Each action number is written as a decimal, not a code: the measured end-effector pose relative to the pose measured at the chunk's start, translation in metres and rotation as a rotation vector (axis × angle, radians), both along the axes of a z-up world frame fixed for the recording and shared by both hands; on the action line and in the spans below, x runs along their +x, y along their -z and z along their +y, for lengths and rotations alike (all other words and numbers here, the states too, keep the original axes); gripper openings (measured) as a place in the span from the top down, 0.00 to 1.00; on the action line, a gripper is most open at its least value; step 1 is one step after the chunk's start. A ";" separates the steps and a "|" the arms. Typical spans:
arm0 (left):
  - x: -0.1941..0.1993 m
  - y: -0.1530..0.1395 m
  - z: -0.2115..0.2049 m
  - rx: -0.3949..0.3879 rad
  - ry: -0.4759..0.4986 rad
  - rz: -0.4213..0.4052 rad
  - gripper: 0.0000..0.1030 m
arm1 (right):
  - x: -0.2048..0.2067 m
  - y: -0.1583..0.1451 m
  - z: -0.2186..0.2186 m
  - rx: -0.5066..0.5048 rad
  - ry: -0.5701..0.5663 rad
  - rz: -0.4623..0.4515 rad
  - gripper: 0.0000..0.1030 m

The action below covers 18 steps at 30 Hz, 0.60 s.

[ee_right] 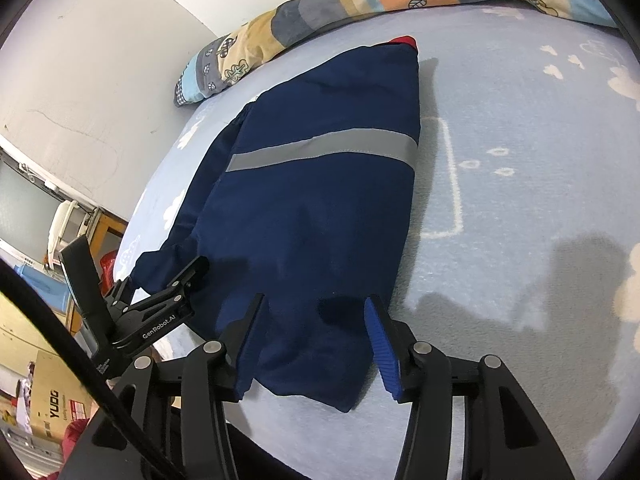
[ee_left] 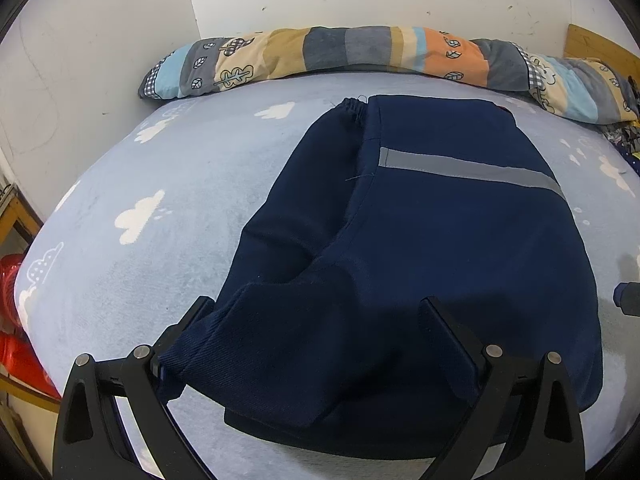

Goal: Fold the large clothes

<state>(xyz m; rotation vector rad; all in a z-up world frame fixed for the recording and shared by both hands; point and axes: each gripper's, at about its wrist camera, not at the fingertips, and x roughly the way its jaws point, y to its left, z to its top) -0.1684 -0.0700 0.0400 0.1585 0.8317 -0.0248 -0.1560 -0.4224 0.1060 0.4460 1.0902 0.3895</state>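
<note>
A dark navy jacket with a grey reflective stripe lies partly folded on the bed; it also shows in the right wrist view. A folded sleeve lies along its left side. My left gripper is open, its jaws wide on either side of the jacket's near edge, with cloth bunched between them. It also shows in the right wrist view at the jacket's left corner. My right gripper is open, its fingers straddling the jacket's near right corner, which lies loose between them.
The bed has a light blue sheet with white clouds. A rolled patchwork quilt lies along the far wall. A red object sits off the left edge. A cardboard box and furniture stand beyond the bed's left side.
</note>
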 end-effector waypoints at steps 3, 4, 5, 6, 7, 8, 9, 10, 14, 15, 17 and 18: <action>0.001 0.000 0.000 0.004 0.000 0.000 0.03 | 0.000 0.000 0.000 -0.002 0.003 0.001 0.45; 0.001 0.000 0.000 0.004 0.000 0.000 0.03 | 0.000 0.000 0.000 -0.001 0.005 0.002 0.43; 0.001 0.000 0.000 0.004 -0.001 -0.001 0.03 | 0.001 0.001 0.000 0.000 0.006 0.003 0.41; 0.001 0.000 -0.001 0.005 -0.001 -0.001 0.03 | 0.001 0.001 0.000 0.000 0.007 0.004 0.41; 0.001 0.000 -0.001 0.006 -0.001 0.000 0.03 | 0.001 0.001 -0.001 -0.001 0.011 0.004 0.40; 0.001 0.000 -0.001 0.007 -0.002 -0.001 0.03 | 0.001 0.001 -0.001 -0.001 0.013 0.005 0.39; 0.001 0.000 -0.001 0.008 -0.001 -0.003 0.03 | 0.002 0.002 -0.002 0.001 0.015 0.006 0.39; 0.001 0.000 -0.001 0.010 0.000 -0.004 0.03 | 0.002 0.002 -0.002 0.001 0.017 0.008 0.38; 0.001 0.000 -0.001 0.011 0.000 -0.005 0.03 | 0.004 0.004 -0.004 0.003 0.028 0.015 0.35; 0.001 0.000 -0.001 0.009 0.000 -0.005 0.03 | 0.004 0.004 -0.004 0.004 0.030 0.015 0.35; 0.001 0.000 -0.001 0.009 0.000 -0.006 0.03 | 0.004 0.004 -0.005 0.004 0.032 0.018 0.34; 0.001 0.000 -0.001 0.010 0.000 -0.006 0.03 | 0.004 0.005 -0.005 0.005 0.033 0.019 0.33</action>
